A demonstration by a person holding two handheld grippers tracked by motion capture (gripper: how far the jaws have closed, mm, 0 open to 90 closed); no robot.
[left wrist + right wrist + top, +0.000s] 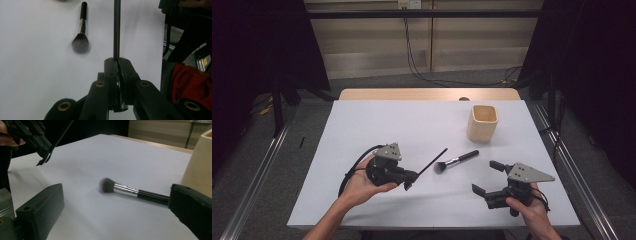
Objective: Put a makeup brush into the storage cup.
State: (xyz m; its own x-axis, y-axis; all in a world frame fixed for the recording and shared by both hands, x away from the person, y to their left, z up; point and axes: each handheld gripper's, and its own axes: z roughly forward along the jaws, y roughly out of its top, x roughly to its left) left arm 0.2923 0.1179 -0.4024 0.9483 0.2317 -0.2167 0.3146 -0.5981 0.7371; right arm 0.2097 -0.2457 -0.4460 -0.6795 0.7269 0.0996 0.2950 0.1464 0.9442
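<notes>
My left gripper [411,179] hovers over the white table [377,125], shut on the end of a thin black stick [433,161] that points up and to the right. In the left gripper view the stick [116,27] runs straight out from the closed jaws [117,61]. A black-handled makeup brush [457,161] with a silver ferrule lies flat on the table, bristles toward the left. My right gripper [484,176] stands open just right of the brush. In the right gripper view the brush [125,188] lies ahead, between the wide jaws [116,202], untouched.
A cream square cup [482,122] stands upright behind the brush, toward the back right, and shows at the right edge of the right gripper view [200,165]. The table's wooden rim [427,94] runs along the back. Dark curtains flank both sides.
</notes>
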